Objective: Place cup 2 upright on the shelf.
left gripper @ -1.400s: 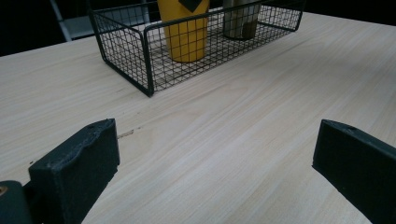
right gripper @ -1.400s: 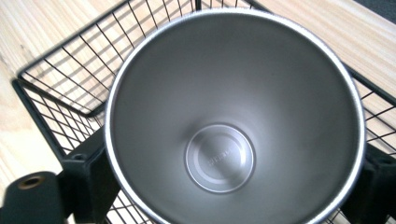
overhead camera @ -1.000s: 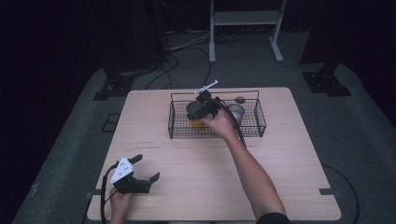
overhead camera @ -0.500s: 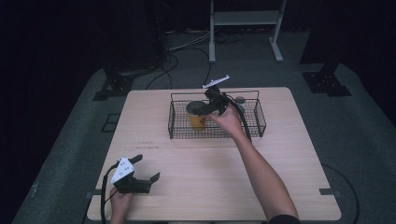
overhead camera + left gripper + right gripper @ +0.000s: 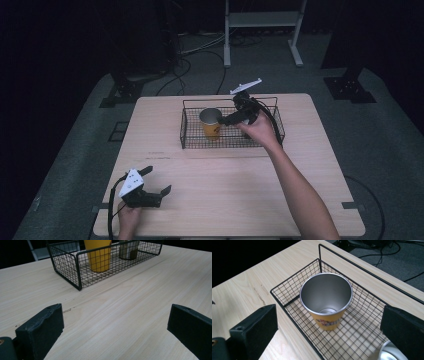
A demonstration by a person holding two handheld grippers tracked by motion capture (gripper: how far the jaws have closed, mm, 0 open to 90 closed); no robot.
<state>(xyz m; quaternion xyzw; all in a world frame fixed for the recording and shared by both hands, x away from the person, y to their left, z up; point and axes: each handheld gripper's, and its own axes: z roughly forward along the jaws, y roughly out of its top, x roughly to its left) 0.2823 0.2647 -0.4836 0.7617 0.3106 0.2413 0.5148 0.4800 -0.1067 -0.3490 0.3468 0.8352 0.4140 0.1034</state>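
A yellow cup (image 5: pixel 211 125) with a steel inside stands upright in the left half of a black wire basket (image 5: pixel 190 131) at the back middle of the table. My right gripper (image 5: pixel 227 116) hovers over the basket just right of the cup, open. In the right gripper view the yellow cup (image 5: pixel 325 297) sits below and between the wide-apart jaws of the right gripper (image 5: pixel 328 312), untouched. My left gripper (image 5: pixel 157 180) rests open near the front left corner. In the left gripper view the left gripper (image 5: pixel 115 315) has only bare wood between its jaws.
A second metal cup (image 5: pixel 392 353) stands in the basket's right half; the left gripper view shows this cup (image 5: pixel 128 250) behind the basket (image 5: pixel 77 272) mesh beside the yellow cup (image 5: pixel 100 255). The wooden table (image 5: pixel 225 190) is bare between basket and front edge.
The right gripper let go of the yellow cup inside the basket and drew back up and to the right, jaws apart. The left gripper stayed put.
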